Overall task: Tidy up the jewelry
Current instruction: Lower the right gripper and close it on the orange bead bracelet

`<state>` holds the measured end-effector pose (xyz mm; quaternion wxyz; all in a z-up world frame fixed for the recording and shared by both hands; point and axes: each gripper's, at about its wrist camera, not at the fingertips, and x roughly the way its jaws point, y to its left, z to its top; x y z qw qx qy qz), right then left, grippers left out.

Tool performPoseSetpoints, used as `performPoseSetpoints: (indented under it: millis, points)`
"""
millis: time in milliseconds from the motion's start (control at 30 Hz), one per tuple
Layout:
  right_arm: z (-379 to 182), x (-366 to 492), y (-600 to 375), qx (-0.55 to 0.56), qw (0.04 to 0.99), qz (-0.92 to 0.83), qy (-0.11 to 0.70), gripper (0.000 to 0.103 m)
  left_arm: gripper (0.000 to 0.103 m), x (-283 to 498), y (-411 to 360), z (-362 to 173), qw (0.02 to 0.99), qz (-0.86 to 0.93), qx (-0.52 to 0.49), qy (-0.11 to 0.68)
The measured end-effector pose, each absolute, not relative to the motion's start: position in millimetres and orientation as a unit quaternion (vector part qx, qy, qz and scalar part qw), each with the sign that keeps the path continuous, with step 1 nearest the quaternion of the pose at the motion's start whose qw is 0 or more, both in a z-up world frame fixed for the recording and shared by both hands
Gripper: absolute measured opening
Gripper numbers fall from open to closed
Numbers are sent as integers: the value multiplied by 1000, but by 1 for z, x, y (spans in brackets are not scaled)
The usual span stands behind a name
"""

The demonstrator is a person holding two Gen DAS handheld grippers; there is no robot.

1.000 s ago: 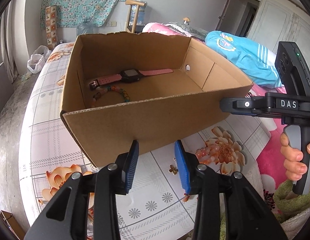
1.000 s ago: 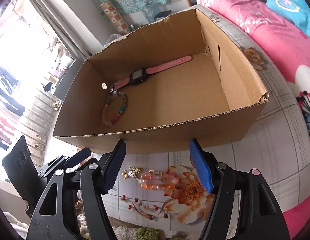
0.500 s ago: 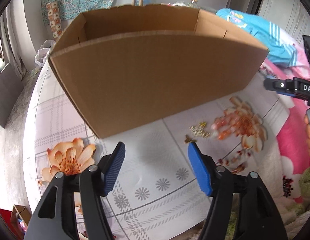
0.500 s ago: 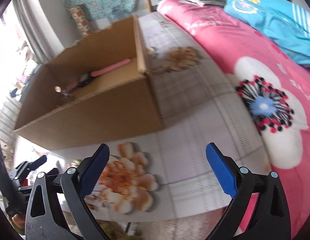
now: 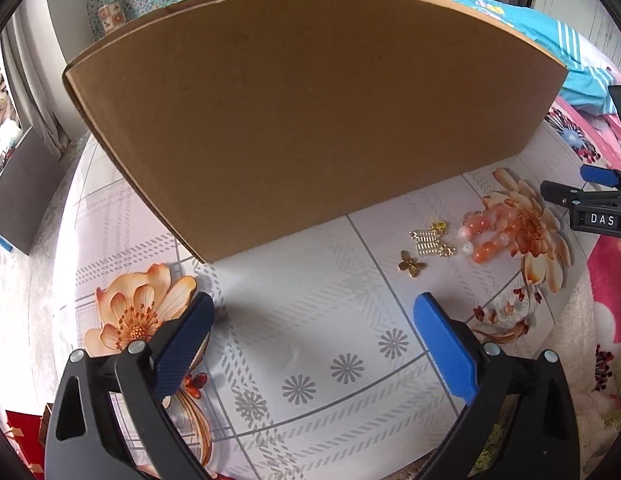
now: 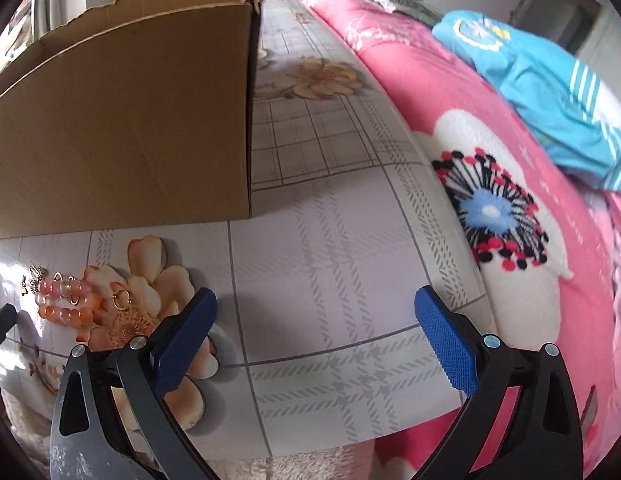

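Two tools: left tool (image 5: 314, 344) and right tool (image 6: 316, 340) both spread wide, gripping nothing.
Jewelry: orange bead bracelet (image 5: 492, 232) and gold charms (image 5: 426, 242) on the floral surface (image 5: 310, 280), beside the cardboard box (image 5: 302, 104).
Writing: "DAS" on the right tool's body.

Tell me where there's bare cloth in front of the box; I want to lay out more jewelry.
Free: the cloth between the left gripper and the box, left of the gold charms; also right of the box's corner, up to the pink blanket. Crowded: beside the orange beads and charms, where the right gripper hangs open.
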<state>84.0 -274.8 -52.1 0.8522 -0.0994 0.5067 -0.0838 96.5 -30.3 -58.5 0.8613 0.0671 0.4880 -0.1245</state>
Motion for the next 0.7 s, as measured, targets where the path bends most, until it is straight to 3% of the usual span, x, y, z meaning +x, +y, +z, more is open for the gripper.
performPoseSetpoints:
  millis: [700]
  points:
    - [-51, 84, -290, -81, 851, -46, 517, 95, 98, 92, -27, -61, 864, -127, 67, 483]
